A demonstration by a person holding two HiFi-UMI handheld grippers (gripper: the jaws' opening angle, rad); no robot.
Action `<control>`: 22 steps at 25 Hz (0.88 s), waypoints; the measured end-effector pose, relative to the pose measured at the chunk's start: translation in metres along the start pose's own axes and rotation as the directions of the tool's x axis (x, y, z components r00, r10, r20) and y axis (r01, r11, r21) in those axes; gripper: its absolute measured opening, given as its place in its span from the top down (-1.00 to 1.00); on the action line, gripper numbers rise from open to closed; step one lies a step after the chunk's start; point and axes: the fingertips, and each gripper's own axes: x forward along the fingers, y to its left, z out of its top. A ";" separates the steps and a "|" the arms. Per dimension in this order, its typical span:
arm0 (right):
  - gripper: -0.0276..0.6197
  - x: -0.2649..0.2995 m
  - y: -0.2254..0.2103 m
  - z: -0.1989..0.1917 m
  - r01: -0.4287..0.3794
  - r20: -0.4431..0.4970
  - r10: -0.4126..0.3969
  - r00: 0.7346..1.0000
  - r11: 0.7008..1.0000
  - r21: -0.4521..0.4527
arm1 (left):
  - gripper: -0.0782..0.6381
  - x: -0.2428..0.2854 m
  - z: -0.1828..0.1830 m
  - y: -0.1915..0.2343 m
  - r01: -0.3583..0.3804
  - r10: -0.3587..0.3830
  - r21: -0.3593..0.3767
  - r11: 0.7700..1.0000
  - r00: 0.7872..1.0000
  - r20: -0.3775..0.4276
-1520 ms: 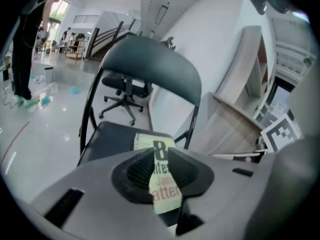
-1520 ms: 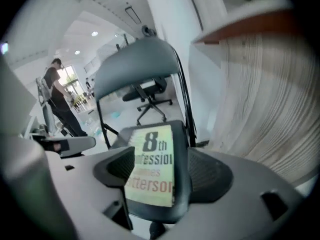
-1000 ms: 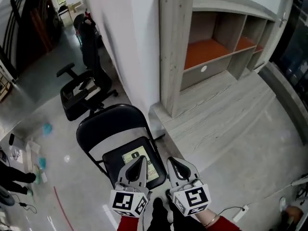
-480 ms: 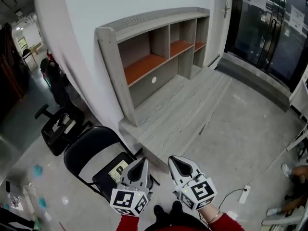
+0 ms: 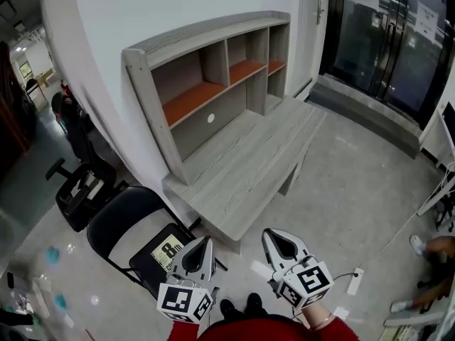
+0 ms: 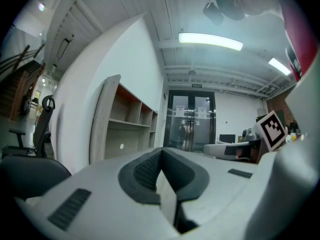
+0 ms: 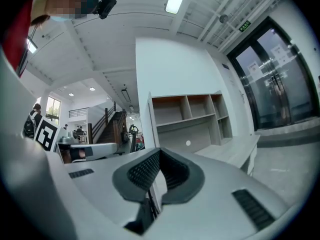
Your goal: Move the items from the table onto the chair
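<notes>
1. Two tongs, left (image 5: pixel 199 254) and right (image 5: pixel 283 246): both pressed together, nothing between the jaws.
2. Pale grey wood-grain surface (image 5: pixel 242 169): bare in view; open shelf compartments (image 5: pixel 186 84) above look empty.
3. Black folding chair (image 5: pixel 117 222): a pale printed flat pack (image 5: pixel 170 253) lies on its seat.
4. Handling: the task is probably finishing. Scan the surface once, and spread the tongs only over a find.

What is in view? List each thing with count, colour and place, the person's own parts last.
Wooden desk with shelf hutch: one, grey with orange shelves, against white wall.
Metal folding chair: one, black, left of the desk.
Printed card: one, yellow and white, on that chair's seat.
Wheeled office chair: one, black, far left.
Power strip: one, white, floor at right.
Left gripper: one, grey, shut, empty, bottom centre.
Right gripper: one, grey, shut, empty, beside it.
</notes>
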 end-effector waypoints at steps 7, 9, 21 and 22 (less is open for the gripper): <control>0.88 -0.041 -0.021 0.003 0.073 0.026 -0.073 0.997 0.997 -0.008 | 0.76 -0.032 -0.007 0.009 -0.037 0.037 0.004 0.999 0.999 -0.021; 0.88 -0.048 -0.021 0.002 0.078 0.029 -0.078 0.997 0.997 0.001 | 0.76 -0.037 -0.008 0.008 -0.047 0.047 -0.004 0.999 0.999 -0.018; 0.88 -0.060 -0.011 -0.016 0.055 -0.005 -0.055 0.999 0.997 0.057 | 0.76 -0.041 -0.004 -0.005 -0.037 0.037 -0.030 0.999 0.999 -0.007; 0.88 -0.059 -0.010 -0.017 0.051 -0.006 -0.051 0.999 0.997 0.057 | 0.76 -0.041 -0.003 -0.006 -0.036 0.036 -0.030 0.999 0.999 -0.007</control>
